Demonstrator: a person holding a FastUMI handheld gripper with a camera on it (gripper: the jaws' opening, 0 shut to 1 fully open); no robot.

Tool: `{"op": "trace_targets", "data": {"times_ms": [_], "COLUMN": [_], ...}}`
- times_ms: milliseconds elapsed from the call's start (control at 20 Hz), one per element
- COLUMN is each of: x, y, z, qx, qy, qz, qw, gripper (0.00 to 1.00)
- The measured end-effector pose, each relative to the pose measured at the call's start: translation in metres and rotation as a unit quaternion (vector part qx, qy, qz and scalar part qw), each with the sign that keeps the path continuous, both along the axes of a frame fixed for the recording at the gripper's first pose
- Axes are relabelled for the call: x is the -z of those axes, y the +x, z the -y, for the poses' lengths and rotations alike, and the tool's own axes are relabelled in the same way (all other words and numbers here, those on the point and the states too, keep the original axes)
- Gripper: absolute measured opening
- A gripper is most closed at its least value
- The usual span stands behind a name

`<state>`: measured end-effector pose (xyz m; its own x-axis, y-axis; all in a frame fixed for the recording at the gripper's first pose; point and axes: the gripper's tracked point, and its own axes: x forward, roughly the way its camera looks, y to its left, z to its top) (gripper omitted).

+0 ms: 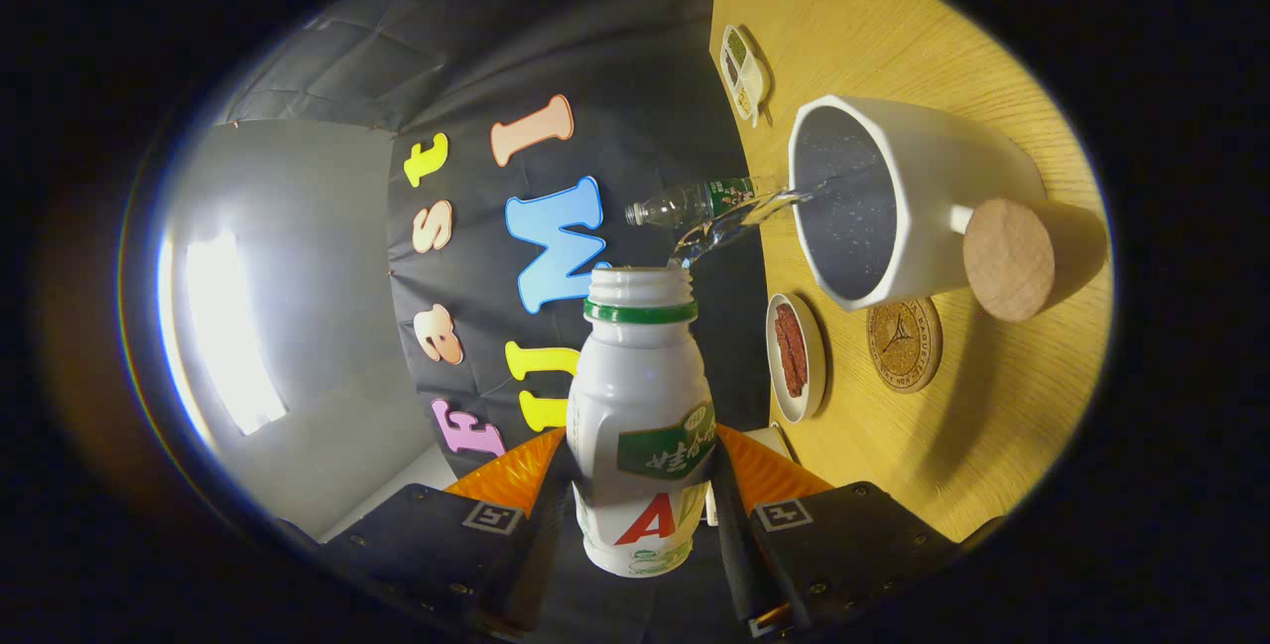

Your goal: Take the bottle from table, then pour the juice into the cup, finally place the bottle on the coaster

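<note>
My gripper (643, 490) is shut on a white juice bottle (640, 406) with a green neck ring and no cap, one orange-backed finger pressing on each side of its body. The whole view is rolled over, so the bottle is tipped toward the table. A thin clear stream (739, 217) runs from the bottle's mouth into the white cup (933, 188), whose inside is dark and speckled. The cup stands on the wooden table (992, 426) just beyond the bottle's mouth. Its handle ends in a cork disc (1007, 259). Beside the cup lies a round cork coaster (903, 344).
A small white dish holding something red (795, 356) lies between the coaster and the bottle. A clear water bottle with a green label (695, 201) stands behind the cup. A divided dish (744, 73) sits farther along the table.
</note>
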<state>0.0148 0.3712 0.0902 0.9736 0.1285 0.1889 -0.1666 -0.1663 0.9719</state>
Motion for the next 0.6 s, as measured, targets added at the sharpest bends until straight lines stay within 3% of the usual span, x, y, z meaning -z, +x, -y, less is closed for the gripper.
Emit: {"op": "trace_targets", "data": {"times_ms": [600], "x": [-0.0069], "y": [0.0035], "z": [-0.0037], "qx": [-0.002], "qy": [0.021], "qz": [0.013], "qw": [1.000], "gripper": [0.70]}}
